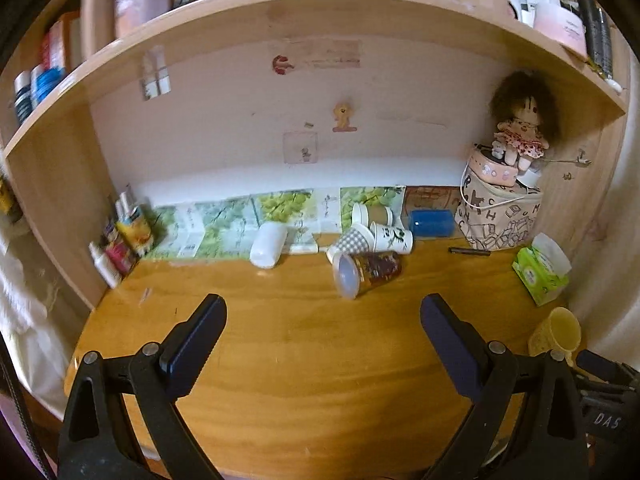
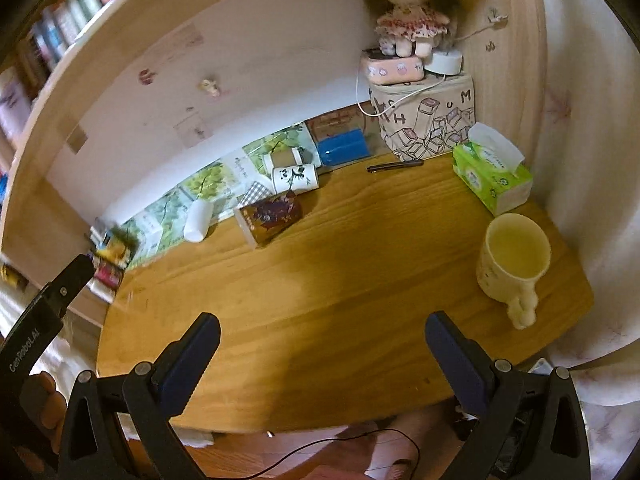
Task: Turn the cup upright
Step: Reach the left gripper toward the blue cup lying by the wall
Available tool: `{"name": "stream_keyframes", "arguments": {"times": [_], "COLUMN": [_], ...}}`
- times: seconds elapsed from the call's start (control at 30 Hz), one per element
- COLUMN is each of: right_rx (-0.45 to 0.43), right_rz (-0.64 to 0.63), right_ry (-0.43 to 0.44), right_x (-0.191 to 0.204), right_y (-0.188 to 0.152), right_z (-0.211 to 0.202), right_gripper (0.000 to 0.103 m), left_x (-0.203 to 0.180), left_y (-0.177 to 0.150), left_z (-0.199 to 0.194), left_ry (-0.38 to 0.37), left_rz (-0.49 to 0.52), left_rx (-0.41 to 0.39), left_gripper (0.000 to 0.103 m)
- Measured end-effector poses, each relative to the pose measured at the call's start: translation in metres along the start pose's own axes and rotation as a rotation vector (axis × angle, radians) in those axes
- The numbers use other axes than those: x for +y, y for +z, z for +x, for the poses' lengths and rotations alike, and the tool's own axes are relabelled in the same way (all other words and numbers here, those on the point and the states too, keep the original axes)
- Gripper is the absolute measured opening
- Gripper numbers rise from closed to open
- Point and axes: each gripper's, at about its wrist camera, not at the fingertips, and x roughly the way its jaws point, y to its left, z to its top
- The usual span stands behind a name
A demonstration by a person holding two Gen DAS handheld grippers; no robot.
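Several paper cups lie on their sides at the back of the wooden desk (image 1: 304, 352). Nearest is a brown-gold patterned cup (image 1: 366, 270), mouth toward me; it also shows in the right wrist view (image 2: 270, 216). Behind it lie a checked cup (image 1: 352, 242), a white panda cup (image 1: 392, 238) (image 2: 295, 177) and a brown-sleeved cup (image 1: 374, 213). A yellow mug (image 2: 514, 260) stands upright at the desk's right, also in the left wrist view (image 1: 558, 334). My left gripper (image 1: 322, 320) is open and empty, short of the cups. My right gripper (image 2: 322, 340) is open and empty, left of the mug.
A white case (image 1: 268, 244) lies left of the cups. A green tissue pack (image 2: 492, 174), a pen (image 2: 394, 166), a blue box (image 2: 344, 146) and a printed bag (image 2: 428, 120) with a doll (image 2: 412, 12) sit at the right. Small bottles (image 1: 120, 240) stand at the left wall.
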Motion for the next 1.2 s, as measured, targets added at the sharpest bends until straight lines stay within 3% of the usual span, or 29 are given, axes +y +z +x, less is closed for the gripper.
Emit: {"name": "stream_keyframes", "arguments": {"times": [0.13, 0.5, 0.7, 0.87, 1.2], "right_rx": [0.0, 0.037, 0.018, -0.022, -0.162], "right_rz": [0.034, 0.132, 0.15, 0.136, 0.041], "right_ry": [-0.008, -0.016, -0.045, -0.072, -0.105], "right_x": [0.003, 0.0, -0.007, -0.013, -0.021], "right_y": [0.021, 0.068, 0.092, 0.108, 0.115], "right_z": [0.02, 0.072, 0.095, 0.112, 0.143], "right_gripper": [0.103, 0.103, 0.103, 0.103, 0.103], "left_x": [-0.003, -0.03, -0.056, -0.08, -0.127], "left_y": [0.025, 0.084, 0.109, 0.121, 0.128], "left_z": [0.026, 0.102, 0.152, 0.184, 0.258], "left_ry": [-0.007, -0.126, -0.197, -0.219, -0.267], "left_rz": [0.094, 0.324, 0.394, 0.473, 0.58], "left_rx": [-0.012, 0.026, 0.089, 0.098, 0.207], "left_gripper": [0.098, 0.098, 0.098, 0.098, 0.098]}}
